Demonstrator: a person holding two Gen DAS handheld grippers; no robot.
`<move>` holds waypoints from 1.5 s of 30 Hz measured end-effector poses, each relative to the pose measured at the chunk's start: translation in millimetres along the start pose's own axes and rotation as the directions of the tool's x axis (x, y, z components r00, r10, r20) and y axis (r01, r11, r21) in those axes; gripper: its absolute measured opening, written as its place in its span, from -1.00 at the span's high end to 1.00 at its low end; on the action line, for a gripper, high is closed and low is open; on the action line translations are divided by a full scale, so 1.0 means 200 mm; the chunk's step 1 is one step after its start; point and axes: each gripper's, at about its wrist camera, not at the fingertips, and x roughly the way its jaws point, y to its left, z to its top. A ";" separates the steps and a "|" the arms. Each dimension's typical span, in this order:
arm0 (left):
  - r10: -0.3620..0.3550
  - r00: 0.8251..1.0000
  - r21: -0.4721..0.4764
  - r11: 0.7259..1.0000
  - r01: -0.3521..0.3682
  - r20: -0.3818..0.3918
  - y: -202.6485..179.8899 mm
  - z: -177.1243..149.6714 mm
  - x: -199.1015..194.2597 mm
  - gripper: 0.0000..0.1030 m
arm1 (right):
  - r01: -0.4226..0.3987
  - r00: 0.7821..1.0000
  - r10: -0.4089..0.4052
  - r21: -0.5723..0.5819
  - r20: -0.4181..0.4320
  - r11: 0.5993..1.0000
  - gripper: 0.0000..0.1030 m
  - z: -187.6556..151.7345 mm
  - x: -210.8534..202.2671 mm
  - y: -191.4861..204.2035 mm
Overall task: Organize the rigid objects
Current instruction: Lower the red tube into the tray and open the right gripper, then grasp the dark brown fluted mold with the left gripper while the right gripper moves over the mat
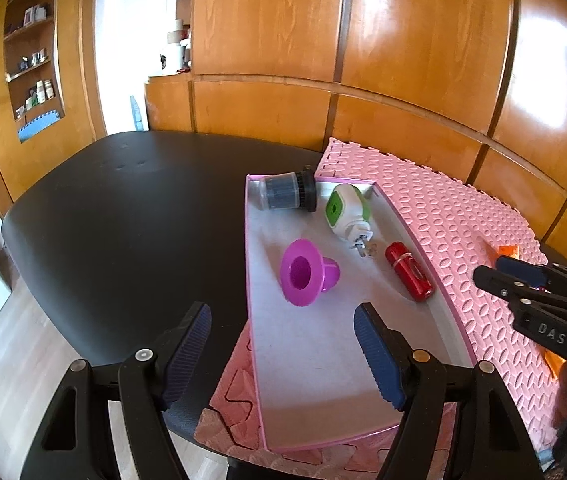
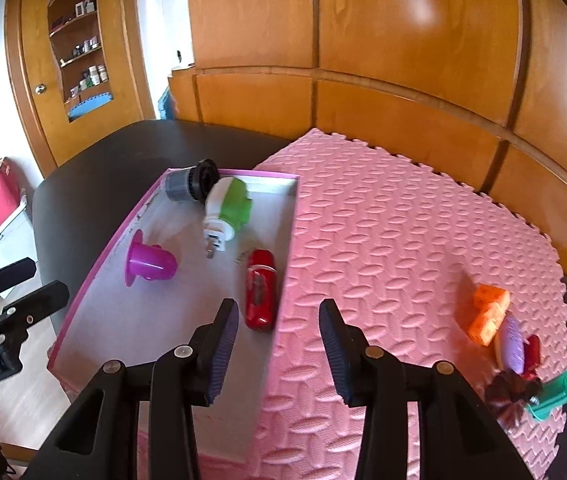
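1. Rigid objects, four, lying in the pink-edged box on the bench: one grey filter, one purple funnel, one green-and-white plug-in, one red bottle.
2. Box sitting on the pink foam mat.
3. Left on the mat, far right, in a small heap: one orange block, one light purple oval thing, one small red piece, one dark spiky thing, one green piece.
4. About half done, by the look of it: four put away, five or so to go.
5. Left gripper: fingers wide apart, holding nothing, over the near end of the box.
6. Right gripper: fingers wide apart too, holding nothing, over the box's right edge.
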 end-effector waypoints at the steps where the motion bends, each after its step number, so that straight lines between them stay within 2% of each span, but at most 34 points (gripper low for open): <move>1: -0.002 1.000 0.006 1.000 0.002 -0.001 -0.01 0.00 0.00 -0.45 | 0.006 1.000 -0.006 0.005 0.002 1.000 0.19 -0.01 -0.02 -0.02; 10: -0.030 1.000 0.073 0.997 0.030 -0.001 -0.14 0.01 -0.01 -0.45 | 0.101 0.994 -0.105 0.095 0.031 0.990 0.19 -0.09 -0.19 -0.31; 15: -0.063 0.998 0.131 0.989 0.063 -0.004 -0.24 0.02 -0.02 -0.45 | 0.179 0.980 -0.190 0.168 0.052 0.969 0.19 -0.14 -0.31 -0.52; 19: -0.094 0.996 0.173 0.981 0.093 -0.002 -0.34 0.04 -0.04 -0.45 | 0.243 0.959 -0.271 0.263 0.078 0.934 0.19 -0.19 -0.44 -0.72; 25: -0.155 0.987 0.241 0.957 0.158 -0.032 -0.52 0.05 -0.04 -0.45 | 0.327 0.918 -0.389 0.422 0.069 0.846 0.18 -0.29 -0.59 -1.06; 30: -0.201 0.976 0.323 0.921 0.218 -0.086 -0.71 0.01 -0.02 -0.45 | 0.379 0.890 -0.456 0.531 0.016 0.758 0.18 -0.45 -0.59 -1.30; 32: -0.221 0.969 0.350 0.904 0.247 -0.111 -0.79 -0.01 0.00 -0.45 | 0.370 0.889 -0.457 0.589 -0.002 0.718 0.18 -0.52 -0.57 -1.37; 34: -0.241 0.962 0.377 0.885 0.272 -0.128 -0.88 -0.02 0.00 -0.45 | 0.363 0.896 -0.443 0.632 -0.035 0.685 0.18 -0.57 -0.55 -1.43; 35: -0.255 0.958 0.387 0.877 0.287 -0.132 -0.92 -0.03 0.00 -0.45 | 0.339 0.902 -0.431 0.661 -0.026 0.670 0.18 -0.58 -0.56 -1.46; 38: -0.297 0.943 0.403 0.853 0.332 -0.147 -1.05 -0.02 0.02 -0.43 | 0.332 0.900 -0.435 0.681 -0.022 0.653 0.18 -0.60 -0.58 -1.49; 40: -0.333 0.929 0.412 0.833 0.370 -0.160 -1.15 -0.01 0.04 -0.33 | 0.317 0.909 -0.417 0.693 -0.026 0.647 0.18 -0.61 -0.58 -1.51; 45: -0.387 0.903 0.462 0.777 0.427 -0.184 -1.40 -0.03 0.10 -0.27 | 0.313 0.915 -0.401 0.685 -0.034 0.658 0.18 -0.61 -0.56 -1.49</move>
